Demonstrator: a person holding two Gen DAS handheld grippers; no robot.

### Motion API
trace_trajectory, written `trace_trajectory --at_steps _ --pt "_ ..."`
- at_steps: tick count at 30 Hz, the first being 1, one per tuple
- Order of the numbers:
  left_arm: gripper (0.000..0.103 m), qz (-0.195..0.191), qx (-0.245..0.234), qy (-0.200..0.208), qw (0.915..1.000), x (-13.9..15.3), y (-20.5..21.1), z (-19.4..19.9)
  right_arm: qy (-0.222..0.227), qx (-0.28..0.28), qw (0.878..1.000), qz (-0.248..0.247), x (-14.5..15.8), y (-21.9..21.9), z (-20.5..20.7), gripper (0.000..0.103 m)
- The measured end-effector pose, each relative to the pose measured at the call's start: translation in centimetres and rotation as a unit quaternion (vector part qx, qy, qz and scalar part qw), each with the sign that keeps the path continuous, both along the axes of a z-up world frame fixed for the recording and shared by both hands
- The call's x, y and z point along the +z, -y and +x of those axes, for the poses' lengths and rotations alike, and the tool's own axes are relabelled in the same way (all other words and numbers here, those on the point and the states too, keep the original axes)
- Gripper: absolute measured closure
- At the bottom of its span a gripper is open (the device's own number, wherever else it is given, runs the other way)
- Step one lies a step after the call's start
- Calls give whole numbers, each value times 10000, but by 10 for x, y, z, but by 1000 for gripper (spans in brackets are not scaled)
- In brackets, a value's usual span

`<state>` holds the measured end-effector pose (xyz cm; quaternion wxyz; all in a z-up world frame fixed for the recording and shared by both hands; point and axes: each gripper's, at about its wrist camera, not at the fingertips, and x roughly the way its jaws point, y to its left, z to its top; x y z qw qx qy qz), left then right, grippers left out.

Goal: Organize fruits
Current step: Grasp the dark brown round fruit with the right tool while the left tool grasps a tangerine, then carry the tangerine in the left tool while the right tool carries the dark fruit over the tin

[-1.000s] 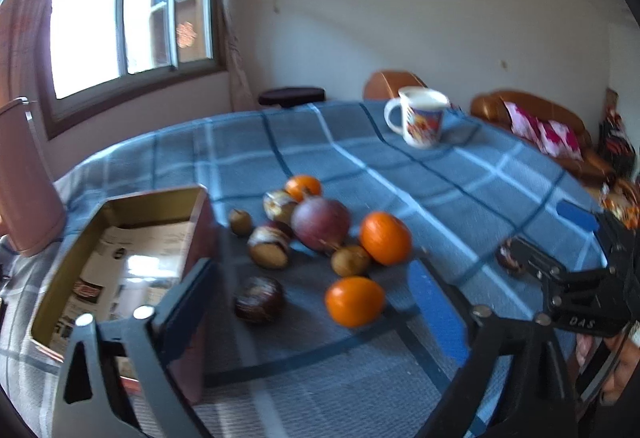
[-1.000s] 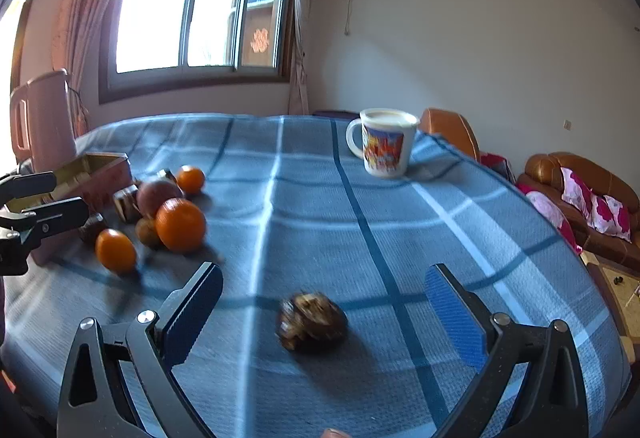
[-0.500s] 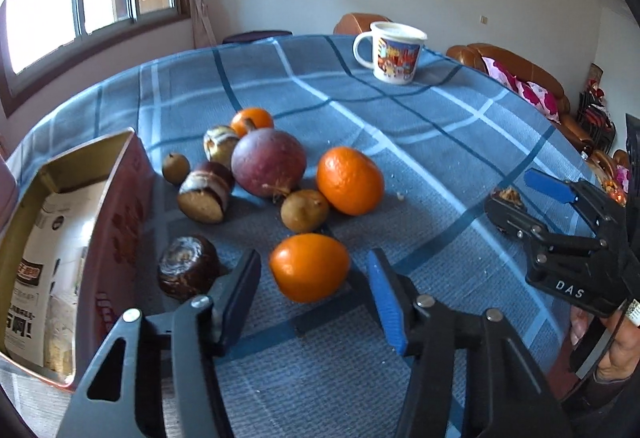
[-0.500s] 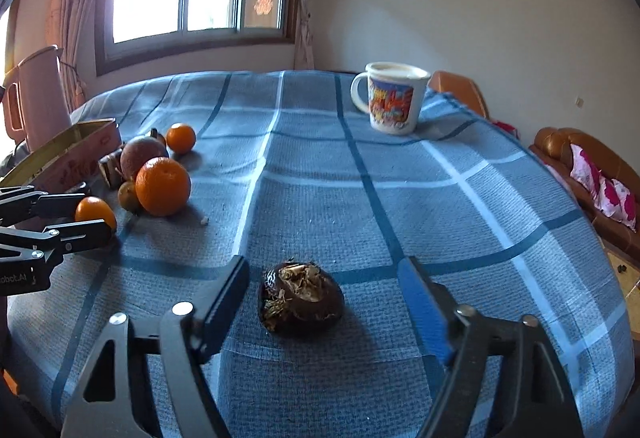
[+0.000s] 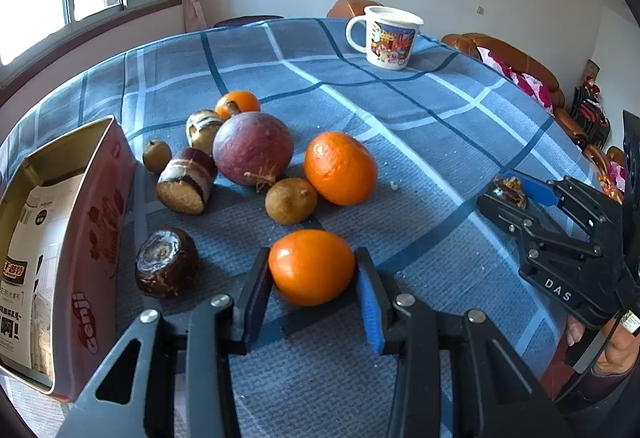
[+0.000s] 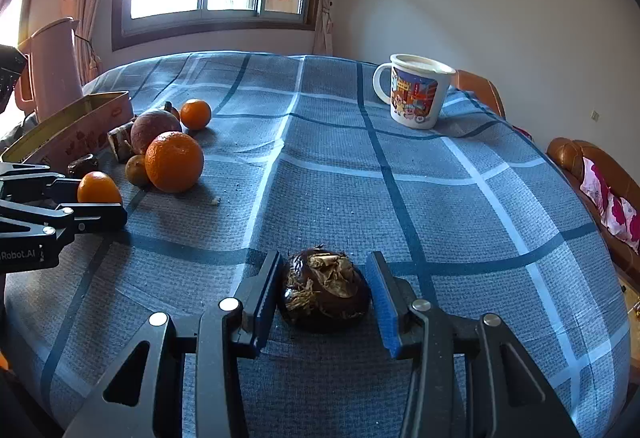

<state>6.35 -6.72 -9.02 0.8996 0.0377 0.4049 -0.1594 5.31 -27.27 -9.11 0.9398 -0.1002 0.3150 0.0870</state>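
Note:
My left gripper [image 5: 311, 292] is shut on a small orange [image 5: 312, 267] that rests on the blue checked tablecloth. Beyond it lie a bigger orange [image 5: 340, 167], a purple round fruit [image 5: 252, 147], a small brown fruit [image 5: 291, 200], several dark water chestnuts [image 5: 167, 262] and a third orange [image 5: 239, 101]. My right gripper [image 6: 324, 292] is shut on a dark water chestnut [image 6: 324, 294] on the cloth, apart from the pile. The right gripper also shows in the left wrist view [image 5: 516, 194], and the left gripper in the right wrist view [image 6: 96, 204].
An open gold and red tin [image 5: 100, 222] stands left of the fruit pile. A cartoon mug [image 6: 416, 94] stands at the far side of the table. A pink jug [image 6: 52, 70] stands behind the tin. Brown sofas lie beyond the table's right edge.
Both grippers have moved forward and closed: the left onto the near orange, the right onto the dark water chestnut. One second ago both were wide open and farther back.

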Motion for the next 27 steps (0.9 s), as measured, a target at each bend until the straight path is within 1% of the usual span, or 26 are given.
trace_trajectory --at_steps 5,14,19,27 --pt "61 -79 88 241 9996 6 -4 -6 196 31 9998 -8 3 -1 -5 58" --pt "61 -102 257 760 9967 17 -9 -18 596 168 9981 1 7 -3 -15 58" --pt "61 -6 357 1114 9931 22 -8 -27 812 278 9963 57 8 -2 -21 58" --pt "61 -74 512 1485 9876 29 -13 -38 1059 386 9936 118 10 -1 -27 58"
